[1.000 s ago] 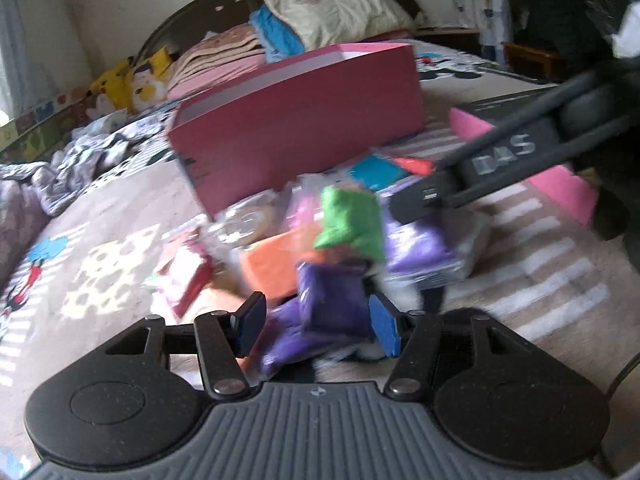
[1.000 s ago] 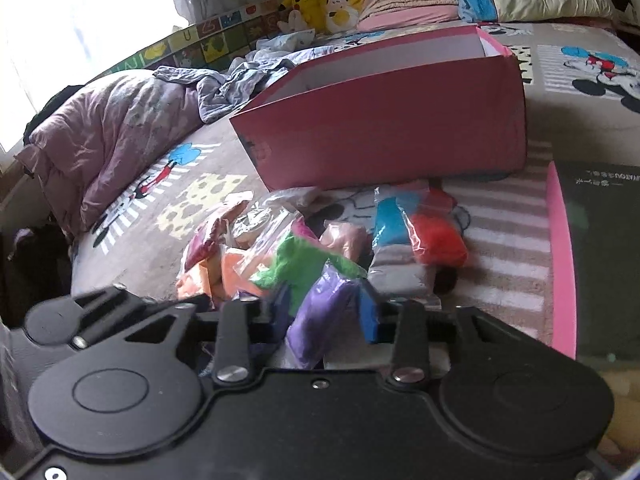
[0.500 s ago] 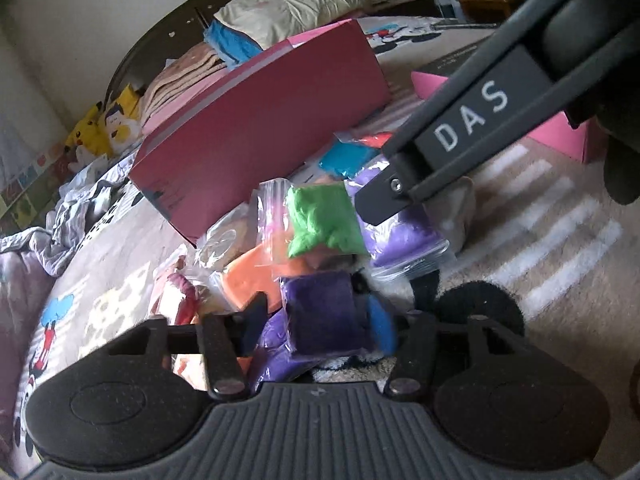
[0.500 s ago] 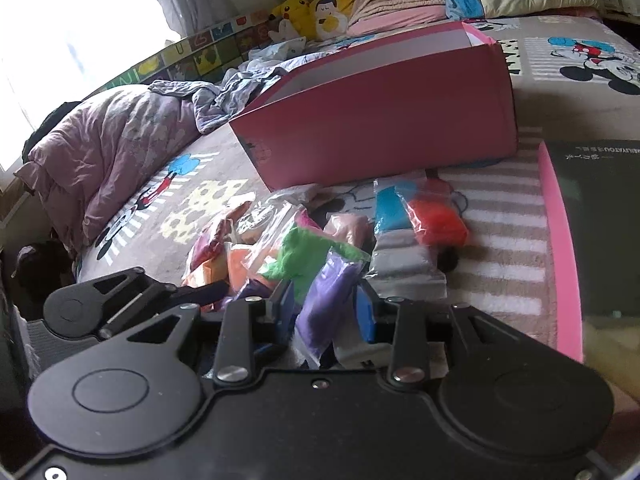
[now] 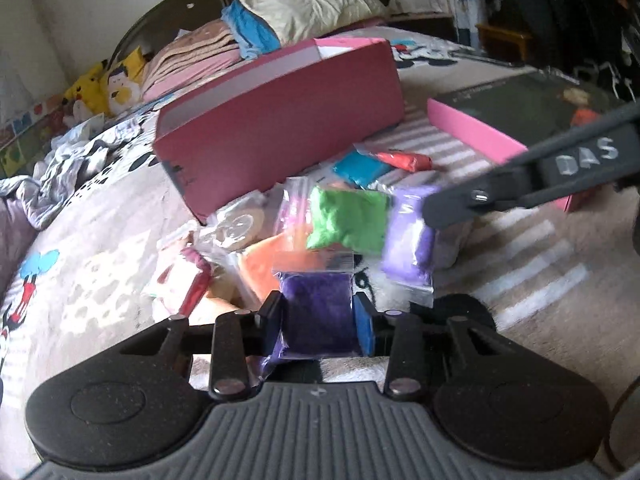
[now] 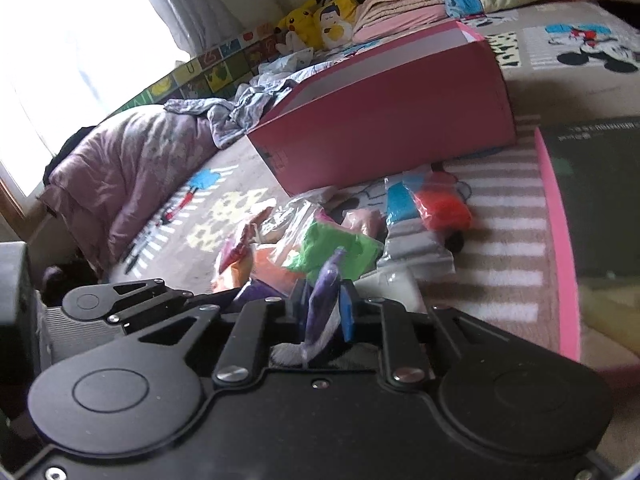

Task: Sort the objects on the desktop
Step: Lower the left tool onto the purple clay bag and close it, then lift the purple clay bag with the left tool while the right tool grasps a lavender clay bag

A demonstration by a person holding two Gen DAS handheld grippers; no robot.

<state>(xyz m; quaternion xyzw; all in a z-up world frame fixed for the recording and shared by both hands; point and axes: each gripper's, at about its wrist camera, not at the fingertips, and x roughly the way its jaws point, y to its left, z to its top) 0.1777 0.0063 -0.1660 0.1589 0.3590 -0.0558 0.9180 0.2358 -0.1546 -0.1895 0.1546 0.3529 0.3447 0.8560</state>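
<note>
Far left, a purple duvet (image 6: 132, 172) lies bunched at the edge of the bed cover (image 5: 100, 240), with yellow plush toys (image 6: 316, 20) beyond it near the headboard. A red-and-cream packet (image 5: 188, 280) marks the left edge of the pile of small clay bags spread on the cover. Next to it sits an orange bag (image 5: 272, 260), partly under the others.

The left gripper (image 5: 318, 320) is clamped on a dark purple bag (image 5: 316, 312); its fingers press both sides of the bag, which is held upright at the near edge of the pile. Whether the bag still touches the cover cannot be determined.

A green bag (image 5: 348, 216) lies in the middle of the pile, just beyond the dark purple one. To its right hangs a light purple bag (image 5: 408, 236), gripped at its upper edge by the right gripper (image 6: 326, 308), whose fingers are closed tight on the thin plastic. In the right wrist view this bag appears edge-on between the fingers.

Behind the pile stands the open pink box (image 5: 280, 128), its long wall facing the bags. A blue bag (image 5: 360, 168) and a red bag (image 5: 404, 160) lie together near the box's right end. Far right, a dark flat lid with a pink rim (image 5: 472, 132) rests on the cover.
</note>
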